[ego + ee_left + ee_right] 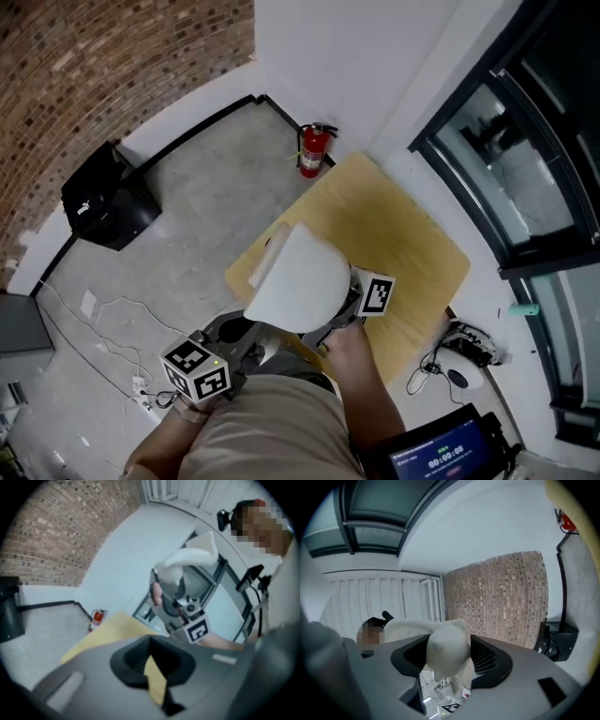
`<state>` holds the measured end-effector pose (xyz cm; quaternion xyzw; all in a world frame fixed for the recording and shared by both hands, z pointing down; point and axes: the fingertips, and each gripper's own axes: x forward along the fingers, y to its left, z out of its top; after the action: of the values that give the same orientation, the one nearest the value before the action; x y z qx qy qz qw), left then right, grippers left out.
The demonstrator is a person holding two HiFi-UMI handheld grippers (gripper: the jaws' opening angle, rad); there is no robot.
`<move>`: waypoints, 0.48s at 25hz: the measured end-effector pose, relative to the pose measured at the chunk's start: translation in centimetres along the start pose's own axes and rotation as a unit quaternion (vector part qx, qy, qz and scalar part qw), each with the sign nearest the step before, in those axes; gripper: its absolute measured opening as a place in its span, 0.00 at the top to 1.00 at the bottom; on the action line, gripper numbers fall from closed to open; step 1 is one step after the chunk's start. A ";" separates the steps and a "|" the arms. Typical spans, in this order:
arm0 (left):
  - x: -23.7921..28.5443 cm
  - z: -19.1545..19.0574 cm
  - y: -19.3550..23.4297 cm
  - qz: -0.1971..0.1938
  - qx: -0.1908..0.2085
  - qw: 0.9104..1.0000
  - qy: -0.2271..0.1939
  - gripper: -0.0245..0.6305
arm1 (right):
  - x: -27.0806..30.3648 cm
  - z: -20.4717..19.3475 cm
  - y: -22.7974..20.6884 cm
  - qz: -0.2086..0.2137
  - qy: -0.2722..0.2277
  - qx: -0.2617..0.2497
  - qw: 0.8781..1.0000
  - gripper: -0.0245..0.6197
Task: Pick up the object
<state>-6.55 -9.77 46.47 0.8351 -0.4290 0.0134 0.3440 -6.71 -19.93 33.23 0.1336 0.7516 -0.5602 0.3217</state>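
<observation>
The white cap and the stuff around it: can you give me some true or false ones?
1. The white cap is clamped in the right gripper. True.
2. The cap lies flat on the wooden table. False: it is held up, off the table.
3. The left gripper holds something too. False: nothing is between its jaws.
4. A red fire extinguisher stands in the corner of the room. True.
</observation>
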 end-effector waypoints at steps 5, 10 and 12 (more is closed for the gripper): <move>2.3 4.4 -0.3 -0.059 -0.011 0.998 -0.037 0.98 | -1.6 3.2 4.3 0.004 -0.102 -0.050 0.994 0.56; 6.1 6.1 -2.5 -0.113 -0.017 0.993 -0.036 0.98 | -5.5 5.4 8.1 -0.020 -0.163 -0.122 0.979 0.56; 7.6 6.1 -3.8 -0.134 -0.015 0.991 -0.024 0.98 | -7.4 5.9 9.4 -0.036 -0.191 -0.148 0.970 0.56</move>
<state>-0.68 -17.28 42.08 0.8799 -0.3217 -0.0597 0.3447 6.11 -21.06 29.81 -0.0521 0.7546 -0.4694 0.4555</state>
